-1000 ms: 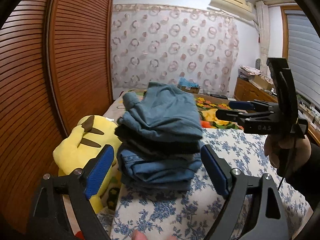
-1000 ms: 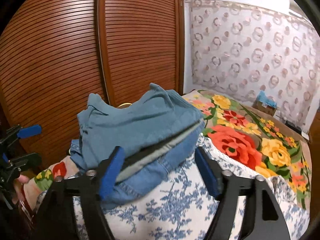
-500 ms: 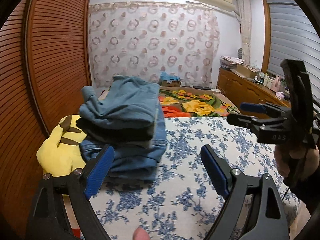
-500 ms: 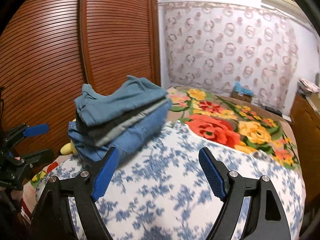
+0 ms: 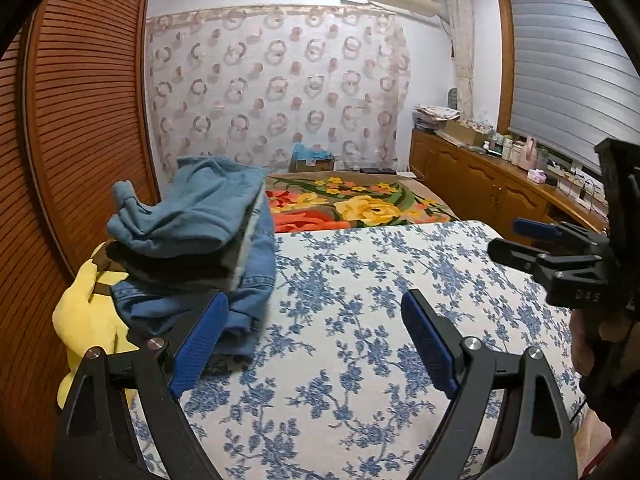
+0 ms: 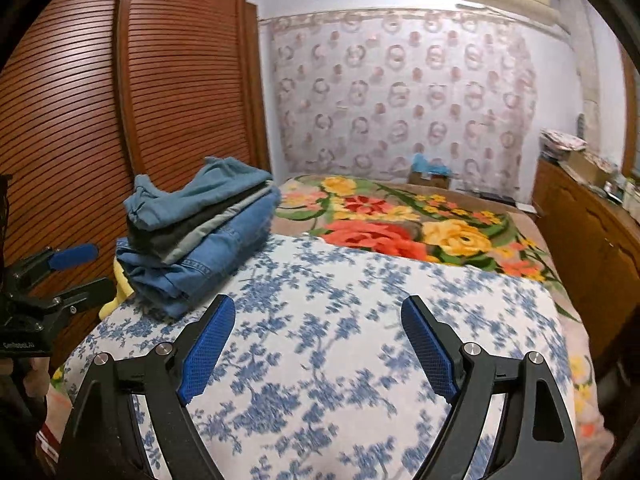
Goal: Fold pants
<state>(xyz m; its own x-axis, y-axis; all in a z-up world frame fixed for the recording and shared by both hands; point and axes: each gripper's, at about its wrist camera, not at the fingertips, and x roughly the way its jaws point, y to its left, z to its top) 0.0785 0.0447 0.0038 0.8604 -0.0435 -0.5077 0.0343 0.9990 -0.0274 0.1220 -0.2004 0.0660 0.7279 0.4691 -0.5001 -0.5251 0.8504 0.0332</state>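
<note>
**Folded stack to the left of both grippers**

The pants are seen as a folded stack at the left edge of the blue-flowered sheet, just in front of the slatted wardrobe door and partly over a yellow plush toy. From the left gripper the stack lies ahead and to the left, its near corner just beside the left pad; from the right gripper it lies further off, up and to the left. The left hand is judged the nearer. The stack's long axis is judged to run away from the cameras, toward the floral blanket.

Both grippers are held spread wide with nothing between the pads.

A light blue piece is seen on top, rumpled and bunched at its near left corner; dark and grey layers lie beneath, and denim at the bottom. The layers are stepped rather than squared, and the top slopes. No unfolded pants are visible on the sheet
</note>
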